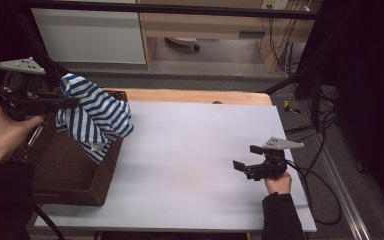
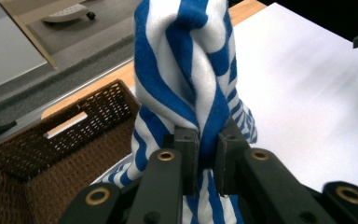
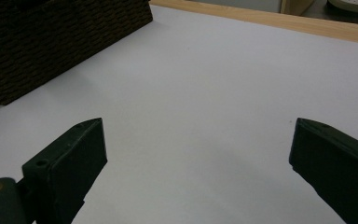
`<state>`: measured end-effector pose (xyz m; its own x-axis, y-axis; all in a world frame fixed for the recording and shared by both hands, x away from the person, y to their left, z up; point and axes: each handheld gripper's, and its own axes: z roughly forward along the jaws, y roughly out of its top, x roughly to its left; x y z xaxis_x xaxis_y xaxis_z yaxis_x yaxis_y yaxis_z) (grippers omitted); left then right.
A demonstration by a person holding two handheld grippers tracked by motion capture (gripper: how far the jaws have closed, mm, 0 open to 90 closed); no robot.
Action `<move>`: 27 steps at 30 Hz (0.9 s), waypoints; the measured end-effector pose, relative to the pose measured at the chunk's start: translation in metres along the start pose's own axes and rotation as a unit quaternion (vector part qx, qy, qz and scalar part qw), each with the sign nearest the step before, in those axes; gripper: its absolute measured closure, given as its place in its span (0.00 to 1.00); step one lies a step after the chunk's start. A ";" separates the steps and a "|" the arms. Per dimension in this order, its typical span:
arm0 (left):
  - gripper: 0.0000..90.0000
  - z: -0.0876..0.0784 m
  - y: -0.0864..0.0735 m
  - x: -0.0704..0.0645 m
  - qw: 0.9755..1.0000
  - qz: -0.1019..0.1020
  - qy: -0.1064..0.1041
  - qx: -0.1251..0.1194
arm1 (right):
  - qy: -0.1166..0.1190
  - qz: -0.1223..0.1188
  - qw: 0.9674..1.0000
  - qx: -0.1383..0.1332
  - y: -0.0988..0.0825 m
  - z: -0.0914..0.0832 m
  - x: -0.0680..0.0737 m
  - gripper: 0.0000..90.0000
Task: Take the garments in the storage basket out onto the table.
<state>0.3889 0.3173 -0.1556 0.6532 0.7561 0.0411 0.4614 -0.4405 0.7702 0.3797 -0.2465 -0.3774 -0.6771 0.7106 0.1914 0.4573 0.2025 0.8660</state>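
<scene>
A blue-and-white striped cloth (image 1: 94, 116) hangs bunched above the right rim of a dark wicker basket (image 1: 70, 165) at the table's left. My left gripper (image 1: 72, 101) is shut on the cloth's upper part and holds it lifted; in the left gripper view the striped cloth (image 2: 191, 79) rises twisted from between the closed jaws of that gripper (image 2: 208, 156), with the basket (image 2: 51, 140) beneath. My right gripper (image 1: 247, 158) stands open low over the white table at the right, nothing between its fingers (image 3: 77, 154).
The white tabletop (image 1: 195, 150) spreads between basket and right gripper, with a wooden strip (image 1: 195, 96) along its far edge. The basket's side (image 3: 51, 42) sits far left in the right gripper view. Cables (image 1: 325, 165) trail off the table's right edge. Cabinets stand beyond.
</scene>
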 end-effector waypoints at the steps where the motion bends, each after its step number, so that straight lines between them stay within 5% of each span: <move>1: 0.91 0.000 0.001 -0.001 1.000 0.002 -0.002 -0.001 | 0.000 0.001 1.000 0.002 0.000 0.000 0.000 0.05; 27: 0.91 0.024 0.030 -0.036 0.998 0.038 -0.046 -0.005 | 0.000 0.001 1.000 0.000 0.000 -0.001 0.000 0.05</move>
<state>0.3938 0.2653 -0.1496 0.7387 0.6728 0.0410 0.4030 -0.4896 0.7733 0.3793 -0.2472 -0.3772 -0.6759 0.7113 0.1929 0.4592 0.2017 0.8651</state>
